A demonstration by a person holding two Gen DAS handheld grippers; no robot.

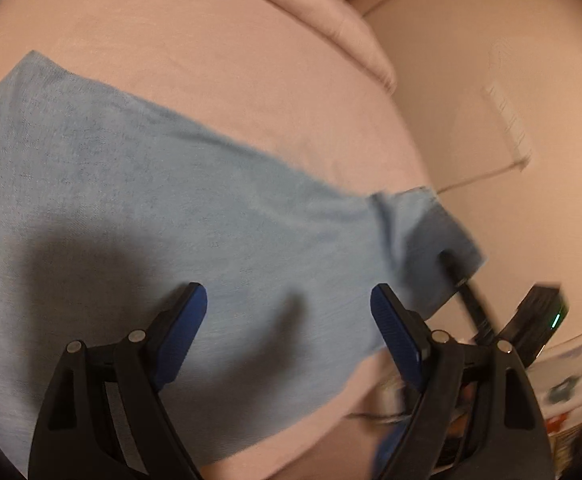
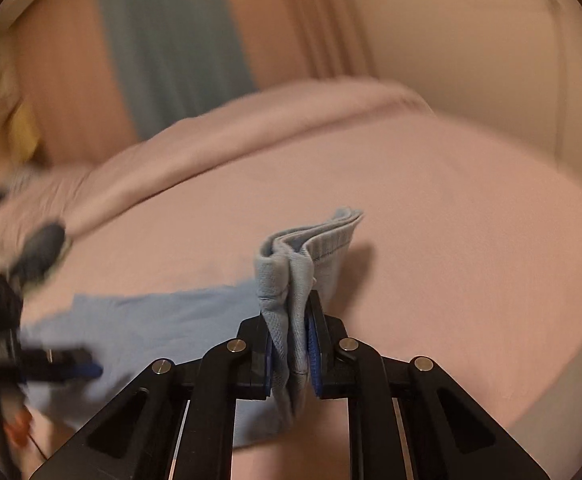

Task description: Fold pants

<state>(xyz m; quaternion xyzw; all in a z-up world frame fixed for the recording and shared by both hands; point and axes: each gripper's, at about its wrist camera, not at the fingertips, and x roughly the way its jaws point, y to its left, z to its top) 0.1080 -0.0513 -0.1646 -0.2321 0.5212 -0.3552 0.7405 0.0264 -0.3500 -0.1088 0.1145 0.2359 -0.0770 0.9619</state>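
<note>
Light blue pants (image 1: 151,208) lie spread flat on a pink bed sheet (image 1: 231,60). My left gripper (image 1: 289,308) is open, its blue pads wide apart just above the cloth, holding nothing. My right gripper (image 2: 289,344) is shut on a bunched hem of the pants (image 2: 291,280), with folded layers sticking up between the pads. In the left wrist view the right gripper (image 1: 463,280) shows blurred at the pants' far right end. In the right wrist view the left gripper (image 2: 71,364) shows blurred at the lower left over the cloth.
A pink pillow or folded duvet (image 1: 331,12) lies at the head of the bed. A beige wall (image 1: 511,80) with a socket and cable runs along the right. A patterned fabric (image 1: 579,380) sits by the bed's lower right edge. A curtain (image 2: 163,40) hangs behind.
</note>
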